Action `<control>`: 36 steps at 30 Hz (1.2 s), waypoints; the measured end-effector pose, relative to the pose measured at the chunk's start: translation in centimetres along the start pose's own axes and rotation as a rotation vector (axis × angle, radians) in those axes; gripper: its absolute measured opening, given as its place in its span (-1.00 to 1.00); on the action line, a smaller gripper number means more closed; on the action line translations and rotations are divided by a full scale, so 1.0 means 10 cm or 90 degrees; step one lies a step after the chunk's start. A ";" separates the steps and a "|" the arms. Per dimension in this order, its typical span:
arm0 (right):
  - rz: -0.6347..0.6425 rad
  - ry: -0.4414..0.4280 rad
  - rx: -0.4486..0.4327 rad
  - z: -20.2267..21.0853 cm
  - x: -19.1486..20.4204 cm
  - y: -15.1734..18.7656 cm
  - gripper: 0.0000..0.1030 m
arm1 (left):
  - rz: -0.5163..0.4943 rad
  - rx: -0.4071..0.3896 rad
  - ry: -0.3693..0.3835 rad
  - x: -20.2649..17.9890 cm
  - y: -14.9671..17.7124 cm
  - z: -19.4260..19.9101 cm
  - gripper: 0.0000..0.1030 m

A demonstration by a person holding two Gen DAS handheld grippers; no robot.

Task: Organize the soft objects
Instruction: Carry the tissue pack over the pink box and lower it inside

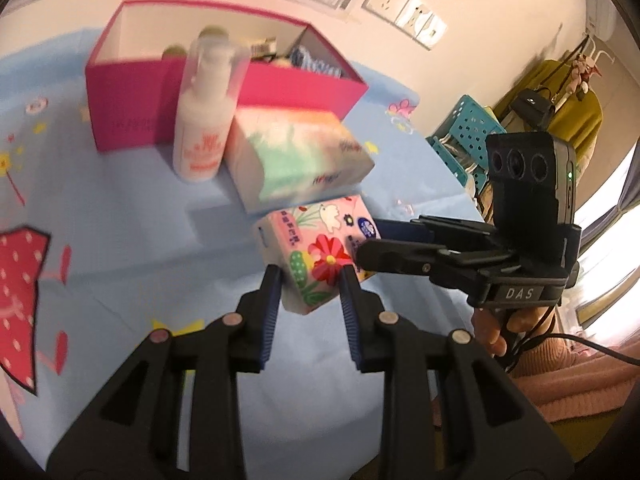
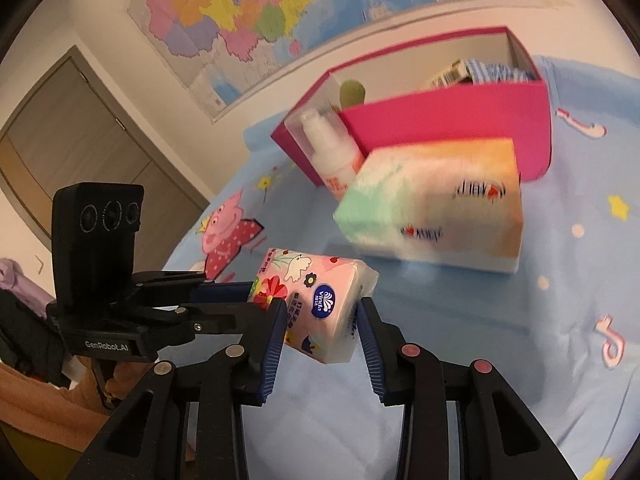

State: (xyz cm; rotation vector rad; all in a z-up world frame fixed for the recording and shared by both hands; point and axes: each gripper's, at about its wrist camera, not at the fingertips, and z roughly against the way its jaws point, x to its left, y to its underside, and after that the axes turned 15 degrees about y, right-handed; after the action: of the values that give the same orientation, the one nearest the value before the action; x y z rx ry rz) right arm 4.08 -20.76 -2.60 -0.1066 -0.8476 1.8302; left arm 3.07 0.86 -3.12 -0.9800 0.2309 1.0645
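A small pink floral tissue pack is held up above the blue cloth between both grippers. My left gripper is shut on its near end. My right gripper is shut on its other end; it also shows in the left wrist view, reaching in from the right. A bigger tissue pack with a green and orange wrapper lies on the cloth behind it. A white pump bottle stands beside that pack.
An open pink box stands at the back with several items inside. The blue cartoon-print cloth covers the surface. A teal perforated basket sits past the right edge. A wall map hangs behind.
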 end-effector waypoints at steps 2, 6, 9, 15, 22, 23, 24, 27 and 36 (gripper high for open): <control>0.002 0.002 -0.011 0.04 0.01 -0.06 -0.27 | -0.010 -0.004 -0.004 -0.03 -0.06 0.03 -0.40; 0.005 0.008 -0.031 0.11 0.02 -0.18 -0.27 | -0.022 -0.013 -0.005 -0.08 -0.15 0.10 -0.40; 0.010 0.015 -0.045 0.15 0.03 -0.28 -0.27 | -0.038 -0.021 -0.012 -0.12 -0.26 0.14 -0.40; 0.016 0.019 -0.080 0.27 0.03 -0.48 -0.27 | -0.063 -0.039 -0.020 -0.21 -0.47 0.19 -0.40; 0.024 0.025 -0.116 0.33 0.04 -0.79 -0.27 | -0.086 -0.059 -0.037 -0.24 -0.80 0.26 -0.40; 0.027 0.026 -0.123 0.33 0.04 -0.85 -0.27 | -0.088 -0.063 -0.039 -0.24 -0.86 0.27 -0.40; 0.028 0.026 -0.128 0.33 0.04 -0.90 -0.27 | -0.091 -0.067 -0.041 -0.24 -0.90 0.28 -0.40; 0.030 0.024 -0.141 0.32 0.04 -1.06 -0.27 | -0.092 -0.083 -0.048 -0.20 -1.05 0.32 -0.40; 0.029 0.019 -0.157 0.20 0.04 -1.47 -0.27 | -0.077 -0.103 -0.066 0.01 -1.46 0.34 -0.40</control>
State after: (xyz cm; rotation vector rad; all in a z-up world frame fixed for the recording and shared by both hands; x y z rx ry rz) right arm 14.58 -18.77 7.74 -0.3110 -1.0548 1.7555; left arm 14.14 1.65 6.95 -1.0668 -0.0004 1.0315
